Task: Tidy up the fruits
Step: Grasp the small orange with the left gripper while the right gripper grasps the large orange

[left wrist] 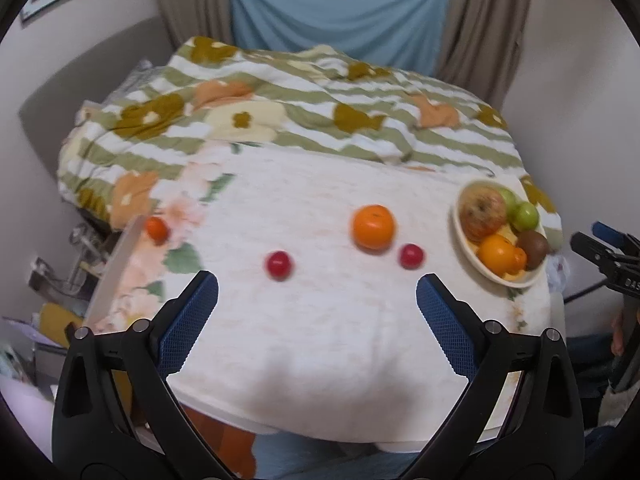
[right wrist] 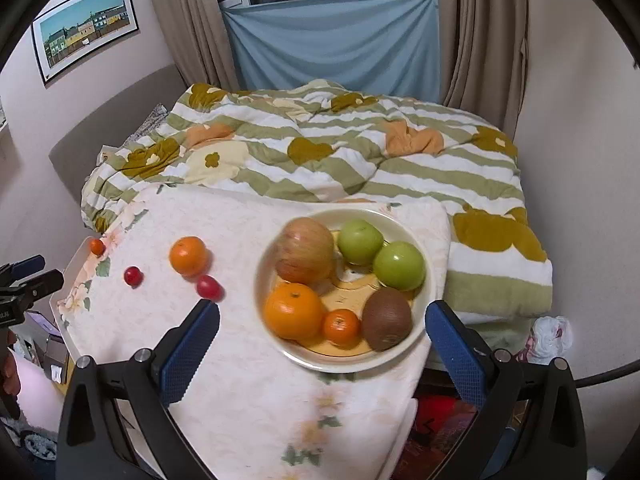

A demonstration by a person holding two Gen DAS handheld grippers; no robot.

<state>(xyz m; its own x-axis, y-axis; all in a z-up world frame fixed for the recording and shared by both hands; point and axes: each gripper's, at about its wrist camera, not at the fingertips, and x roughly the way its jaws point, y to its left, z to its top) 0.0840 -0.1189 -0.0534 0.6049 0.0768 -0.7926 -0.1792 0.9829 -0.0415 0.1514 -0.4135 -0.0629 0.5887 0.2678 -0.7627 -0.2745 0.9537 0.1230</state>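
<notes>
The left tongs (left wrist: 317, 294) stand wide apart with nothing between the blue pads (left wrist: 188, 324), held above the near part of the cloth (left wrist: 320, 340). Just beyond the left pad's tip lies a red fruit (left wrist: 279, 265). Ahead of the gap, nearer the right pad, sits an orange (left wrist: 373, 227), with a second red fruit (left wrist: 411, 256) touching or almost touching its right side. Far off to the left, at the cloth's edge, lies a small orange fruit (left wrist: 156, 229). To the right, beyond the right pad, stands the bowl (left wrist: 464, 240), and the tip of the other tool shows at the right edge of this view.

The right tongs (right wrist: 323, 320) are also spread wide and clamp nothing. The bowl (right wrist: 430, 292) sits between and just beyond the pads, on the cloth (right wrist: 248, 400). In it lie an apple (right wrist: 306, 250) at the far left, two green fruits (right wrist: 360, 241) (right wrist: 399, 265) at the far right, a kiwi (right wrist: 387, 319) near the right pad, a big orange (right wrist: 293, 311) on the near left, and a small orange (right wrist: 341, 327) between the orange and the kiwi. Left of the bowl, the second red fruit (right wrist: 209, 287) lies just past the left pad's tip, the loose orange (right wrist: 188, 256) beyond it, the first red fruit (right wrist: 133, 276) and the small orange fruit (right wrist: 97, 247) further left. A striped quilt (right wrist: 320, 160) lies behind.
</notes>
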